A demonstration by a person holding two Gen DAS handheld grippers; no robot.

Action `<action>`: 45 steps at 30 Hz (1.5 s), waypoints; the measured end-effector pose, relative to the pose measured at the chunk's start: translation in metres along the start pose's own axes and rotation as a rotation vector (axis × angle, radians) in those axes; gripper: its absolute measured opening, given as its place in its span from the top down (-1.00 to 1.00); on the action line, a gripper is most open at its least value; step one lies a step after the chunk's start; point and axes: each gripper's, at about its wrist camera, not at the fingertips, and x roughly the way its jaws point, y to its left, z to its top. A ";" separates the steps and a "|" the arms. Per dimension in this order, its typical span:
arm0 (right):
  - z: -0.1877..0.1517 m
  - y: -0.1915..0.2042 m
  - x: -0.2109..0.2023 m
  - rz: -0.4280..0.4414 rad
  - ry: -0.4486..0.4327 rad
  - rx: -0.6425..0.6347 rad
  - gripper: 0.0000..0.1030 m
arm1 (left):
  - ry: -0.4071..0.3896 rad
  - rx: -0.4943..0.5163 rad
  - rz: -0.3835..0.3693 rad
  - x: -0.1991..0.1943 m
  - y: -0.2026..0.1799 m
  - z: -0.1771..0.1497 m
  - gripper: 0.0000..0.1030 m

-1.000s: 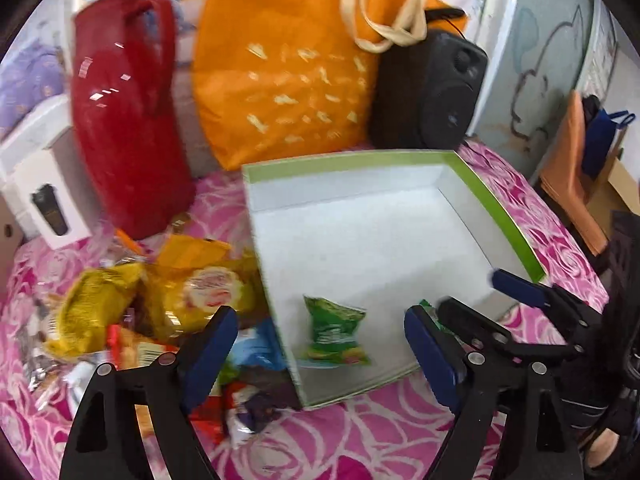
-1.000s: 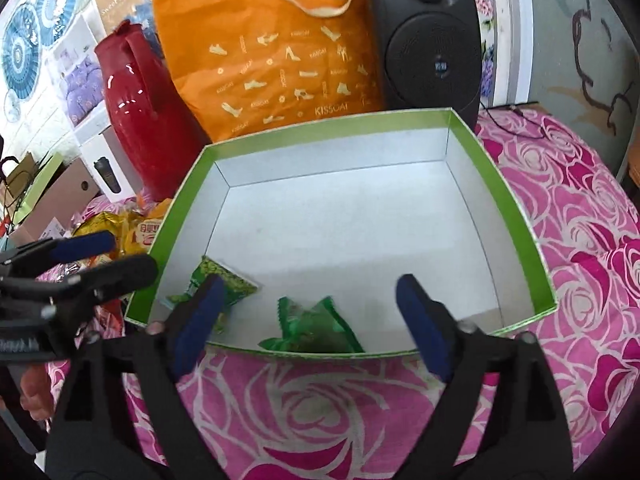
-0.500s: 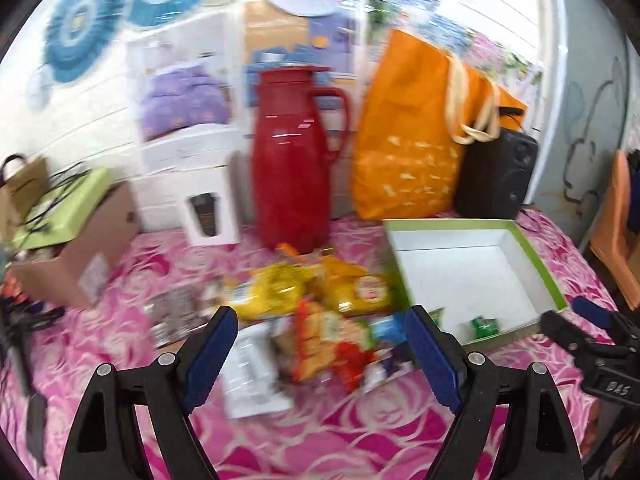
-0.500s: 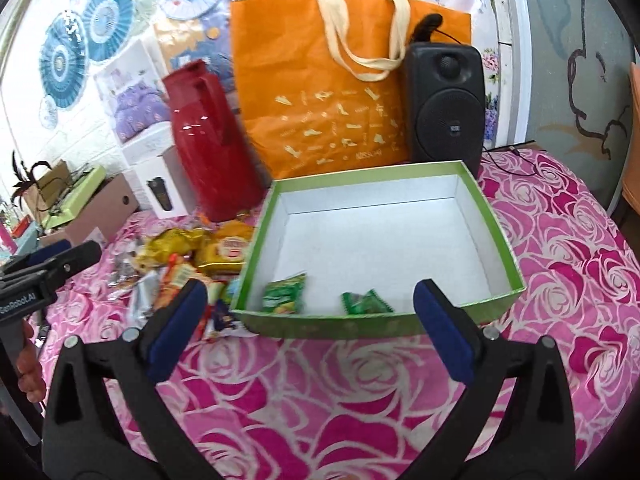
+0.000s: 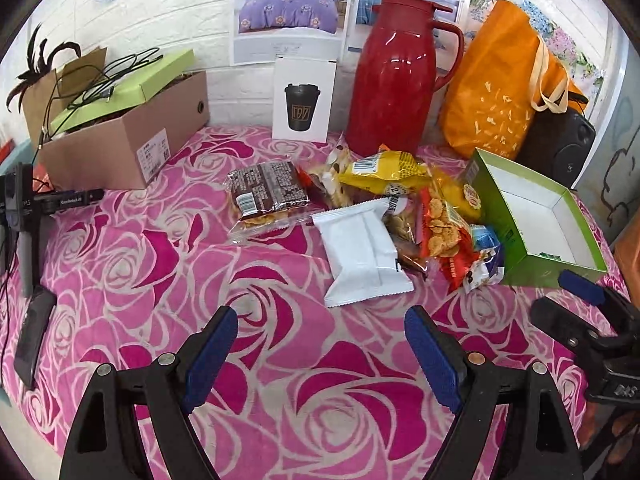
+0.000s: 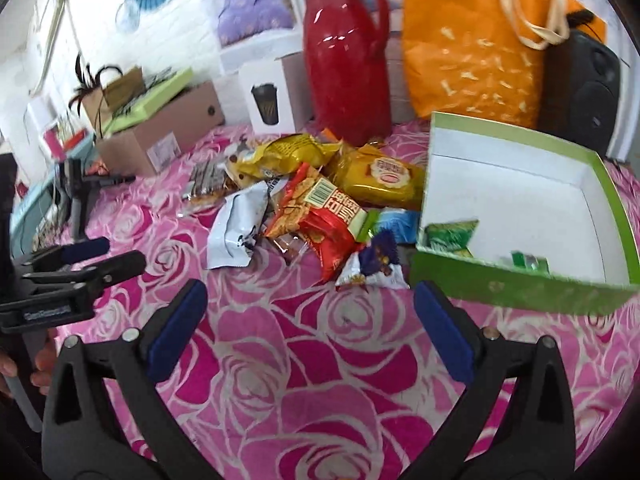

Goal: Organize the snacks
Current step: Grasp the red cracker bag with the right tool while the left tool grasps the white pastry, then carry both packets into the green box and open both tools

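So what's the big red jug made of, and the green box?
The red jug looks like glossy hard plastic, maybe coated metal: bright window reflections slide over its smooth side. The green box looks like cardboard: thin, flat folded walls, matte white inside, printed green outside.

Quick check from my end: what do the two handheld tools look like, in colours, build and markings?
Both match: the left tool and right tool have black plastic clamp-style arms with silver rivets and blue pads on the fingers. Seen from the side, each black body carries small white lettering, too small to read.
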 end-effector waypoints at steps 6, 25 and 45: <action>0.019 0.016 0.049 -0.062 0.053 -0.222 -0.72 | 0.005 0.001 -0.043 0.012 0.008 0.005 -0.70; 0.029 -0.002 0.083 -0.085 0.069 -0.253 0.59 | 0.071 0.014 -0.193 0.081 -0.013 0.042 -0.69; 0.031 -0.013 0.036 0.057 -0.040 -0.091 0.98 | 0.020 0.020 -0.186 0.062 -0.031 0.044 -0.11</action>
